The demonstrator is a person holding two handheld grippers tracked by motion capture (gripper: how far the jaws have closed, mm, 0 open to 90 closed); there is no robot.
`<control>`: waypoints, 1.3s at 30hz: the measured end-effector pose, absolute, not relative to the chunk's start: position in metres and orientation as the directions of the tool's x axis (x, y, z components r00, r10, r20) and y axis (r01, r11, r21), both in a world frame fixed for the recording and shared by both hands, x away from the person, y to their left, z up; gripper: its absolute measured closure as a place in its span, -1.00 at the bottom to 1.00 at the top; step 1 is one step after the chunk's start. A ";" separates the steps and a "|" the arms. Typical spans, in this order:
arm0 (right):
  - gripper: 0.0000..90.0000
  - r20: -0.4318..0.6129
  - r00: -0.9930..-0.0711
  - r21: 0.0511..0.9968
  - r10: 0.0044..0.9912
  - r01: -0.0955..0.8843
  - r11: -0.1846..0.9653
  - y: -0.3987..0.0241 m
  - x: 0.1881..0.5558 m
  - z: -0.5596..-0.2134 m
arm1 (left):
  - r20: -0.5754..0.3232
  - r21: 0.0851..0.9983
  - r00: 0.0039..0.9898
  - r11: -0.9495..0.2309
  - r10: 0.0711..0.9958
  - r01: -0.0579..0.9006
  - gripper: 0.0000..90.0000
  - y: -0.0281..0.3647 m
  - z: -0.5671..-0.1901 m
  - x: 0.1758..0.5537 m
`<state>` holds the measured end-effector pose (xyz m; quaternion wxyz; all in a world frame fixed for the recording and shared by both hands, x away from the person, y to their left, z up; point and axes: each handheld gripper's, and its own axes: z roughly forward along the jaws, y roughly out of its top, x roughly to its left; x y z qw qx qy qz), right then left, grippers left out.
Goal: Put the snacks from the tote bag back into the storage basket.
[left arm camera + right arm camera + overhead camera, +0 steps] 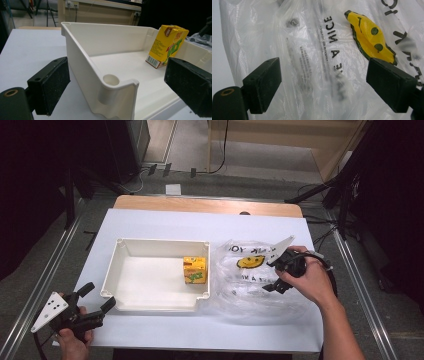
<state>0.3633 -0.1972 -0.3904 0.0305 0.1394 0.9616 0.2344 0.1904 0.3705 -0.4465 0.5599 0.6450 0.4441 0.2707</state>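
- Juice carton (194, 270), yellow with green print, stands upright inside the white tray (120, 265) in the high view, at about 3 o'clock of the tray floor, close to its right wall.
- Just beside the tray, at 3 o'clock from it, a clear plastic bag (240, 290) with a yellow smiley and black lettering lies crumpled on the white table (165, 222).
- At 7 o'clock of the table the left gripper (97, 299) is held in a hand (74, 344), its jaws spread and empty, pointing at the tray's near left corner, apparently just short of it.
- At 3 o'clock the right gripper (272, 276), held in the right hand (310, 282), hovers over the bag; from this height I cannot tell how its jaws stand.
- Left gripper view: the two black jaws stand wide apart, gripping nothing, with the tray (120, 83) corner between them. The juice carton (167, 46) stands at 2 o'clock, tilted in this picture, its barcode facing the camera.
- Right gripper view: the jaws are parted widely above the plastic bag (294, 50). The smiley print (369, 37) sits at 1 o'clock, just above the right-hand jaw, and the word "NICE" reads near 12 o'clock. Whether either pad touches the film is unclear.
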 end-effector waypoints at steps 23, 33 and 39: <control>-0.69 0.030 -0.925 0.589 0.378 0.322 0.741 -0.243 0.336 -0.408 | -0.152 0.963 0.453 0.028 0.878 0.269 -0.85 0.371 -0.446 0.190; -0.70 0.055 -0.909 0.638 0.414 0.351 0.686 -0.259 0.324 -0.420 | -0.152 0.962 0.454 0.027 0.878 0.271 -0.85 0.371 -0.446 0.190; -0.70 0.062 -0.900 0.667 0.432 0.360 0.653 -0.271 0.317 -0.429 | -0.153 0.962 0.455 0.028 0.877 0.270 -0.85 0.371 -0.447 0.190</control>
